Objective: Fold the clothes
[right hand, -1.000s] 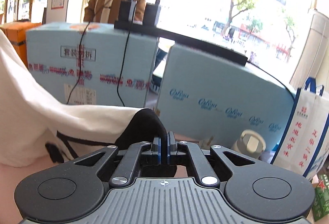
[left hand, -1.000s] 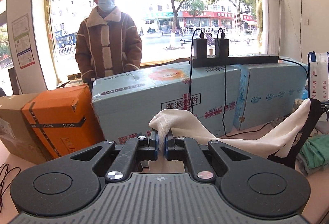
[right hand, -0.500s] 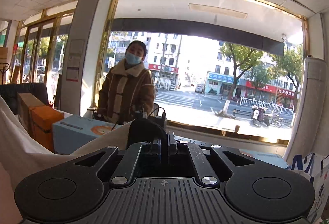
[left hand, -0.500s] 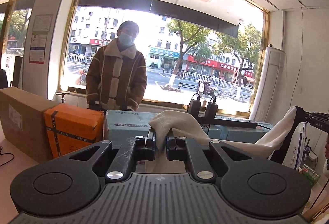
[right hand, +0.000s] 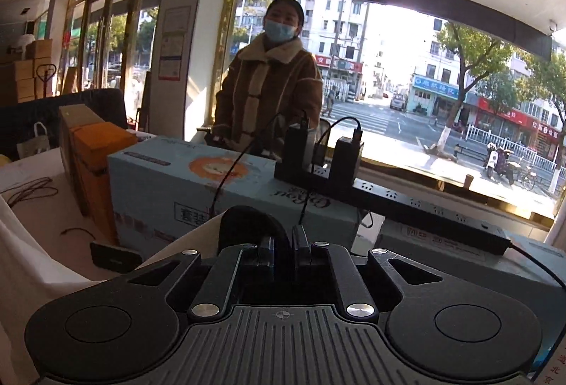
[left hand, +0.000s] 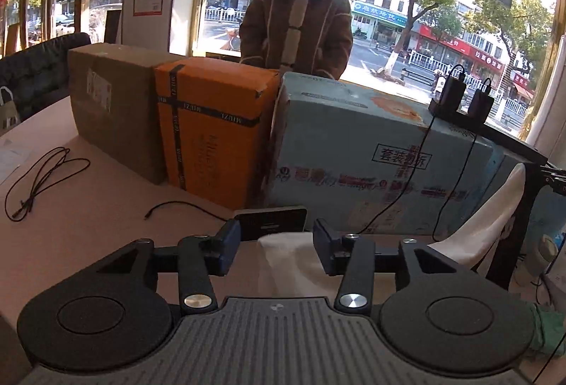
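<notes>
A cream-white garment with black trim [left hand: 484,229] hangs between my two grippers. My left gripper [left hand: 277,243] is open, its jaws wide apart, with a fold of the white cloth [left hand: 286,264] lying loose between and below them. My right gripper [right hand: 283,243] is shut on the garment's black trim [right hand: 247,222] and holds it up. The white cloth [right hand: 42,271] drapes down to the left in the right wrist view. The right gripper's tip shows at the far right of the left wrist view [left hand: 555,178].
A brown box [left hand: 113,109], an orange box [left hand: 212,130] and light blue boxes [left hand: 353,151] line the back of the table [left hand: 70,208]. A power strip with chargers [right hand: 389,197] lies on them. A phone [left hand: 270,222], loose cables [left hand: 42,176], green clothes [left hand: 548,328]. A masked person [left hand: 300,13] stands behind.
My left gripper has opened and let go of the white cloth, and has dropped and turned towards the table. My right gripper stays shut on the black trim, lowered a little.
</notes>
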Demonstrator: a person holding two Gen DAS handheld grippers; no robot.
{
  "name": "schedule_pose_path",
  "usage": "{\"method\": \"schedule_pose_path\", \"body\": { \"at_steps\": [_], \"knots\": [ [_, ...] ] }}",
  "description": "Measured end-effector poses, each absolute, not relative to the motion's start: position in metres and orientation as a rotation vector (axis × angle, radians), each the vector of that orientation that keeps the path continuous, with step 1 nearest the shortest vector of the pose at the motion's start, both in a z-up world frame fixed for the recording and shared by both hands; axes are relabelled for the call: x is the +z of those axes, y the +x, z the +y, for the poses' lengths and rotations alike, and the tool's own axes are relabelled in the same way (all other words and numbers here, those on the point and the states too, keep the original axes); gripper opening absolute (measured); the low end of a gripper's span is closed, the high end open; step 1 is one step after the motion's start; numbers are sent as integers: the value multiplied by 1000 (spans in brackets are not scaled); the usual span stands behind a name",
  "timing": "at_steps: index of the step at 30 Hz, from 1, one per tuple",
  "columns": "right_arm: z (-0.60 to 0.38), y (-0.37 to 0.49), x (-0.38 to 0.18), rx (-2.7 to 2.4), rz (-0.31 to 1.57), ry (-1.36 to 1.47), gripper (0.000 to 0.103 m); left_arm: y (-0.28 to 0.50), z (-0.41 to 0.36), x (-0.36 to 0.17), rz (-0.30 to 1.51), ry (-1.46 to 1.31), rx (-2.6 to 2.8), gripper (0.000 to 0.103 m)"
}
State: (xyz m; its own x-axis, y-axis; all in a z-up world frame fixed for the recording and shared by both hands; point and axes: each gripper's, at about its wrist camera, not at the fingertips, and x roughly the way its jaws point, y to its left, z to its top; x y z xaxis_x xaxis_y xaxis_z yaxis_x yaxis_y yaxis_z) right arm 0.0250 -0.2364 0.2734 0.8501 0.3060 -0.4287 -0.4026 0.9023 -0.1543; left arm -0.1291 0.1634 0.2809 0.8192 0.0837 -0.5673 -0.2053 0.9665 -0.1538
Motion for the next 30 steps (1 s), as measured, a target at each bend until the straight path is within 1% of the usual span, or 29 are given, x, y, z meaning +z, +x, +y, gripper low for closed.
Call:
{"method": "schedule_pose_path", "body": {
  "at_steps": [1, 2, 3, 4, 5, 6, 7, 11, 13, 16, 19, 26, 30],
  "knots": [
    [-227, 37, 260, 354, 454, -260, 26, -130, 168, 277, 597, -232, 166, 69],
    [-220, 43, 248, 339, 482, -275, 30, -130, 171, 274, 603, -244, 179, 73],
    [-217, 44, 239, 344, 491, -280, 38, -130, 173, 272, 611, -242, 193, 76],
    [-216, 44, 232, 356, 495, -284, 44, -128, 174, 271, 621, -236, 204, 76],
    [-214, 45, 227, 360, 499, -282, 61, -126, 175, 269, 630, -229, 212, 76],
    [-216, 44, 224, 354, 498, -274, 75, -122, 174, 267, 637, -223, 210, 79],
    [-219, 43, 223, 349, 495, -263, 77, -117, 172, 266, 644, -221, 199, 81],
    [-236, 39, 223, 308, 520, -220, 78, -94, 157, 259, 682, -214, 122, 84],
    [-248, 32, 221, 275, 540, -203, 80, -83, 146, 249, 711, -210, 74, 85],
    [-267, 21, 208, 235, 595, -178, 81, -69, 127, 229, 768, -203, 11, 85],
    [-282, 7, 185, 223, 701, -120, 81, -58, 104, 204, 843, -175, -64, 85],
    [-294, -35, 106, 235, 1000, 18, 81, -48, 48, 143, 1023, -95, -189, 85],
    [-285, -54, 78, 250, 1091, 77, 81, -53, 23, 121, 1099, -39, -243, 85]
  ]
}}
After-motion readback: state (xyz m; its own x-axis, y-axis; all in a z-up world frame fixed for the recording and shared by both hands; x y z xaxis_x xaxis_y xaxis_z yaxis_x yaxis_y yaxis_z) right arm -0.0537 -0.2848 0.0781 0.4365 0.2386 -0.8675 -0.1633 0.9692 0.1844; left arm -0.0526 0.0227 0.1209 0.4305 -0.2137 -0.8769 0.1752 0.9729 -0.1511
